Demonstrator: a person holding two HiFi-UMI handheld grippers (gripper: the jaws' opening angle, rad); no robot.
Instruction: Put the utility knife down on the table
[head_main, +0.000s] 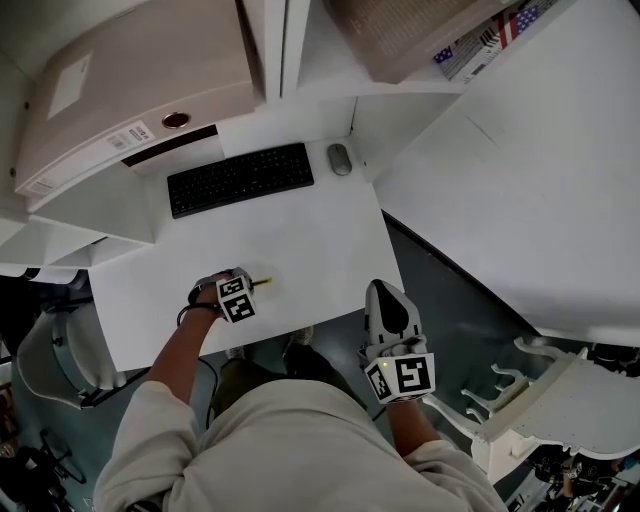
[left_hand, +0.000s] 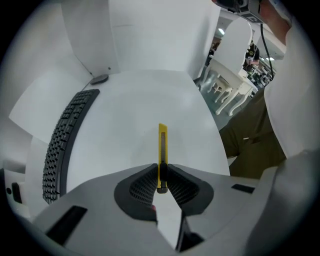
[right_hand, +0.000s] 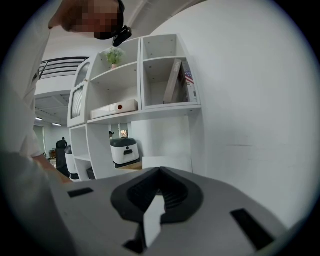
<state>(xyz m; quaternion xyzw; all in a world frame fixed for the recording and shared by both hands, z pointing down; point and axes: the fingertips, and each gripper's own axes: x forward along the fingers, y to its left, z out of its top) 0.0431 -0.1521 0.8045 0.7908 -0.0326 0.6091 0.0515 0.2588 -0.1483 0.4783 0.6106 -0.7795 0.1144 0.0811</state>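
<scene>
Placing step, judged near its end. The left gripper (left_hand: 161, 175) clamps the rear end of the yellow utility knife (left_hand: 162, 147) just above the table (left_hand: 125, 110). The knife's long axis follows the jaws, tip toward 12 o'clock. The next move calls for touchdown, then parting the jaws. The right gripper (right_hand: 159, 176) is closed and empty.

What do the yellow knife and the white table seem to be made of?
Utility knife: likely plastic, judging by its bright, even yellow casing with a smooth surface. Table: smooth matte white top with no grain showing, perhaps laminate or painted board; the look leaves that open.
</scene>
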